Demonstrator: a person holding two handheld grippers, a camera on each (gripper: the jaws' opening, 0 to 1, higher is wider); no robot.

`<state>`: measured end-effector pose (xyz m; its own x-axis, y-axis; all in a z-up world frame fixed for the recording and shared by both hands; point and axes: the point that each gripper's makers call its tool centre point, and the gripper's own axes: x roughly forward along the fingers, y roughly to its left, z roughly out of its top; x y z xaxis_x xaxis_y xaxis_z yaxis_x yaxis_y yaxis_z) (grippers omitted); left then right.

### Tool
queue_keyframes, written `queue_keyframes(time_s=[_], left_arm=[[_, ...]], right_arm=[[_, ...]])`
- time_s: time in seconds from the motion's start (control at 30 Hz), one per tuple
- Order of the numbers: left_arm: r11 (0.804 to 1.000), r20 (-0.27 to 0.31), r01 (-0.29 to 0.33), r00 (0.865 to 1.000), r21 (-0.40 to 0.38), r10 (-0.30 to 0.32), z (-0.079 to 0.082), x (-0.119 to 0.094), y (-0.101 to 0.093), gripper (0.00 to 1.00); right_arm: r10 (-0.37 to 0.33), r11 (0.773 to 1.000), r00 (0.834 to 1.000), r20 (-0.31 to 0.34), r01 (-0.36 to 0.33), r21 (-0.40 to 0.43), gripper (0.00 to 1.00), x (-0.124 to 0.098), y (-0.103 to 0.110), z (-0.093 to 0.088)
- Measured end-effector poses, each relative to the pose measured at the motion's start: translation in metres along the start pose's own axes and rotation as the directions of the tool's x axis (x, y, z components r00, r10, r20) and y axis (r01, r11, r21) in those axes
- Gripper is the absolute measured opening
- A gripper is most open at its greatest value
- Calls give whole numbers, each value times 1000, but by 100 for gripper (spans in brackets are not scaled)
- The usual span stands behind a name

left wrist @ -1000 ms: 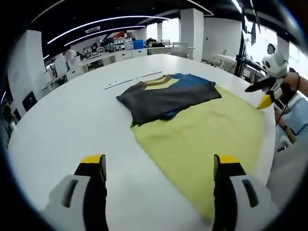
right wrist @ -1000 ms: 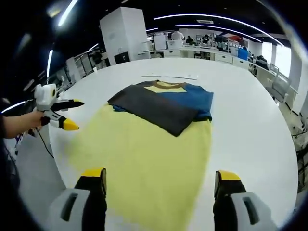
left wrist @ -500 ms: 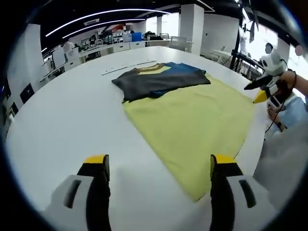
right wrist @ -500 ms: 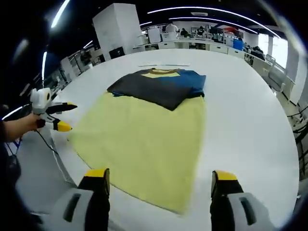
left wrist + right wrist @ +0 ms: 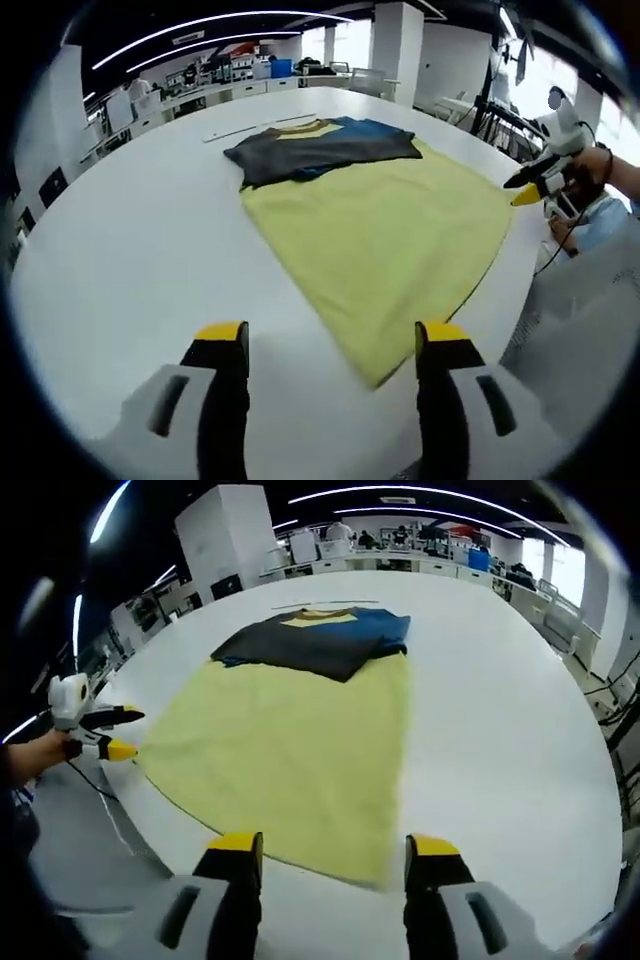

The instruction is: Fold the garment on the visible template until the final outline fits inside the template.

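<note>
The folded T-shirt (image 5: 320, 148) lies on the far edge of the yellow template (image 5: 385, 235), mid-table (image 5: 120, 260). The left gripper (image 5: 335, 345) and right gripper (image 5: 333, 852) hover wide, empty, seemingly backed off for inspection.

No legible text, label, brand, number or sign is seen anywhere; nothing readable is carried by any surface in either view.

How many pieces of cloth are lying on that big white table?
2. A large yellow sheet lies spread flat on the table, and a folded dark grey and blue shirt lies at the sheet's far end, overlapping its edge. Anything under them stays hidden.
</note>
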<state>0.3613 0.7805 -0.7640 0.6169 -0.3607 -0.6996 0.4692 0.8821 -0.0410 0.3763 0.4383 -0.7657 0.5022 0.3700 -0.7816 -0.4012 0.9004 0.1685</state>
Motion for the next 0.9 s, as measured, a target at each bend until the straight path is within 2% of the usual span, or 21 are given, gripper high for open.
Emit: queue_keyframes(time_s=[0.2,0.37,0.67,0.77,0.9], left_arm=[[1000,-1,-10,1000,-13,10,-2,-5,-2,49],[996,-7,12,1000,-90,-13,-8,-7,-9,42],[989,-39,11,999,-147,-17,-16,-7,-13,27],[982,-59,6,998,-191,-18,-20,-7,-14,21],[973,-57,14,998,-231,-28,-18,-8,-13,16]], right_arm=[[-26,1000,1000,-12,26,-5,37,0,-3,-5],[-36,999,999,-12,36,12,31,0,-6,-7],[-67,997,998,-7,67,32,20,0,-13,-10],[-70,997,998,-7,70,34,18,0,-14,-11],[-80,996,997,-7,80,29,12,0,-17,-12]])
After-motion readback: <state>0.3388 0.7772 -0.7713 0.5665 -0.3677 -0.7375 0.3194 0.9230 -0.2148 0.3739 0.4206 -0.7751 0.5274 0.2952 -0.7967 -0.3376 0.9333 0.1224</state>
